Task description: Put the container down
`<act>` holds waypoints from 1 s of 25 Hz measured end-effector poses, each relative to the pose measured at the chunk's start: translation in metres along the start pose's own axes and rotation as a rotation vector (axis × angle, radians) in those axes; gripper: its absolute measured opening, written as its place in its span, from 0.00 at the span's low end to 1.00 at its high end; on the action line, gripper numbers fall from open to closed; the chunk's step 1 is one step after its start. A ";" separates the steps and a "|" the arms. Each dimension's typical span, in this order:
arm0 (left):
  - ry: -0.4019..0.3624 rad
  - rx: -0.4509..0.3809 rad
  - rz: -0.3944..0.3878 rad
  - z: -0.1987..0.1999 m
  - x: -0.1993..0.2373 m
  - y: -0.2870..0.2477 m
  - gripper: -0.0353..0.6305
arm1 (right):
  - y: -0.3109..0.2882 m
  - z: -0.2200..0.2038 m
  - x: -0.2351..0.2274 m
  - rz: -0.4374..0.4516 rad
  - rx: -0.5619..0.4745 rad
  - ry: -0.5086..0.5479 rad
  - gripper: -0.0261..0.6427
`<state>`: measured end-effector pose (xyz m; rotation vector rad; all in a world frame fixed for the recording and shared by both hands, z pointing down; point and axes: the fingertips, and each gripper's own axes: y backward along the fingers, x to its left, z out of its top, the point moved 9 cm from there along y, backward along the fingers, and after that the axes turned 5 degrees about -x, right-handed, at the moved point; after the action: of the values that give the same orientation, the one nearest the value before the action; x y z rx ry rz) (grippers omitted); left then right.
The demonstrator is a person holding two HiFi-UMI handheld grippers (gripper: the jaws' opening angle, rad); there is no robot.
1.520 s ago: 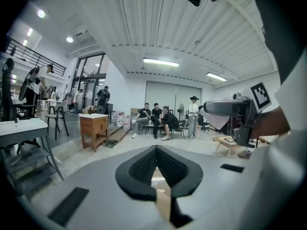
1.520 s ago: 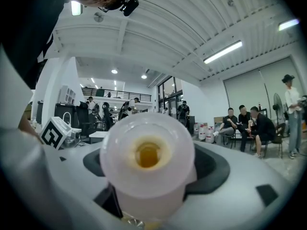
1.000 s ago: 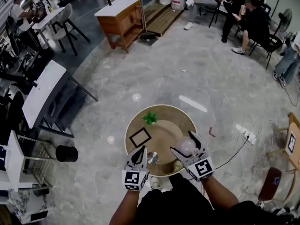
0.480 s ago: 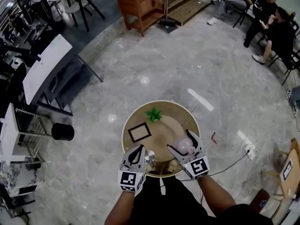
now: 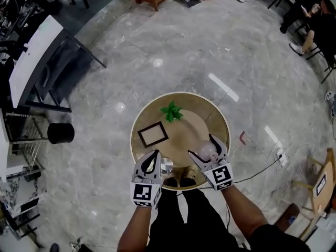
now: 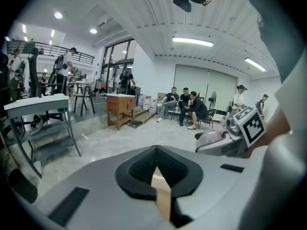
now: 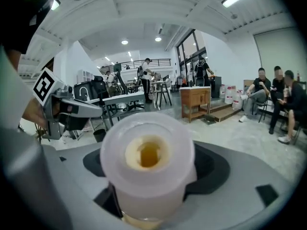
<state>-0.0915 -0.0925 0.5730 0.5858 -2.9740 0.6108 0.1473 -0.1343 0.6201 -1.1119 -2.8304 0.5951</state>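
Note:
A translucent white plastic container [image 7: 147, 162], with yellowish liquid showing through the hole in its top, sits between the jaws of my right gripper [image 7: 149, 186], which is shut on it. In the head view the container [image 5: 208, 151] and right gripper [image 5: 205, 150] hang over the near right part of the round wooden table [image 5: 142, 114]. My left gripper [image 5: 153, 157] is over the table's near left edge. Its jaws are shut in the left gripper view [image 6: 157, 176], with a thin tan strip at the seam.
On the table are a green leafy sprig [image 5: 170, 111], a black square frame [image 5: 153, 134] and a small shiny metal object [image 5: 166, 166] beside the left gripper. A black bin [image 5: 61, 133] and a white desk [image 5: 29, 56] stand on the left. A cable [image 5: 262, 167] runs on the floor to the right.
The head view has tilted further down, so the table sits higher in the picture. Both grippers stay over the table's near edge, the right one still gripping the container.

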 end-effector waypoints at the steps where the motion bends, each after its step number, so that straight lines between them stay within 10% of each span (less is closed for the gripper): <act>1: 0.003 0.006 -0.002 -0.007 0.004 -0.005 0.05 | -0.008 -0.011 -0.001 0.000 0.013 0.000 0.66; 25: 0.110 0.107 0.064 -0.135 0.052 -0.027 0.05 | -0.126 -0.194 0.007 0.026 0.297 0.067 0.66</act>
<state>-0.1332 -0.0808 0.7136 0.4488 -2.8806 0.7841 0.0951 -0.1492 0.8450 -1.0913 -2.5655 0.9242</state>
